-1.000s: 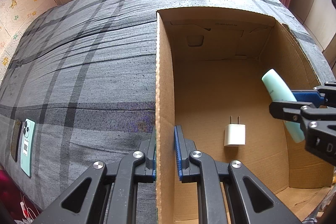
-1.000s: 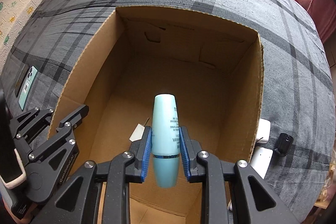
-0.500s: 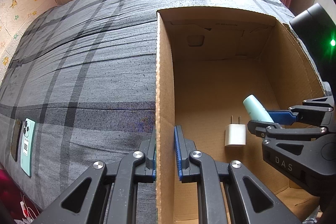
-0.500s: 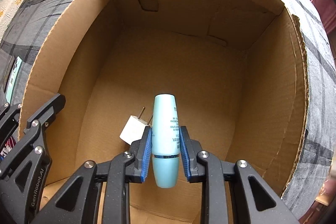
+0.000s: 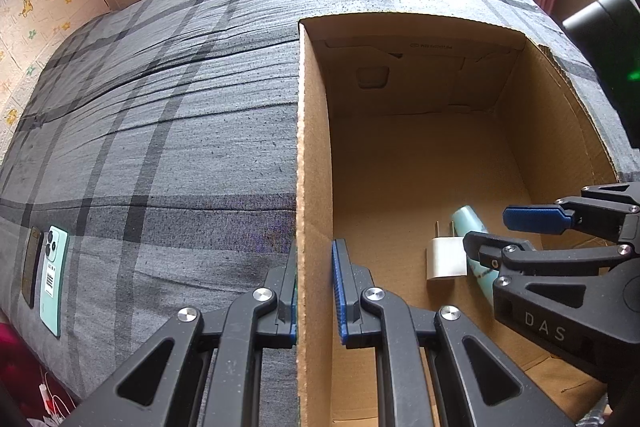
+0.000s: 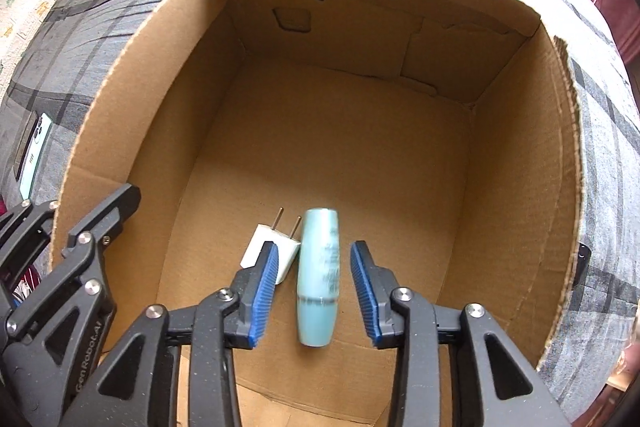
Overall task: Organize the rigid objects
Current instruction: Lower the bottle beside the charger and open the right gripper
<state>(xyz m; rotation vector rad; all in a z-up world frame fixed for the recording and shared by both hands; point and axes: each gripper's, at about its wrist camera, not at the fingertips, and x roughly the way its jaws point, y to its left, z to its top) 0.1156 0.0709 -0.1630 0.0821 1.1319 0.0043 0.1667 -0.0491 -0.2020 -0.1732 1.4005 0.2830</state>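
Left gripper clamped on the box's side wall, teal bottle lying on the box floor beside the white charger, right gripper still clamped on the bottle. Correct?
Not quite. The right gripper no longer grips the teal bottle: its jaws are opening, pads clear on both sides, as the right wrist view shows. The rest holds: left gripper clamped on the box's side wall, bottle beside the white charger.

The cardboard box [image 6: 516, 163] is matt brown corrugated board with a rough cut rim. The bed cover [image 5: 160, 131] is woven plaid cloth, matt. The pale blue bottle [image 6: 319, 277] is smooth, semi-gloss plastic. The white charger plug [image 6: 262, 251] is smooth plastic with metal prongs.
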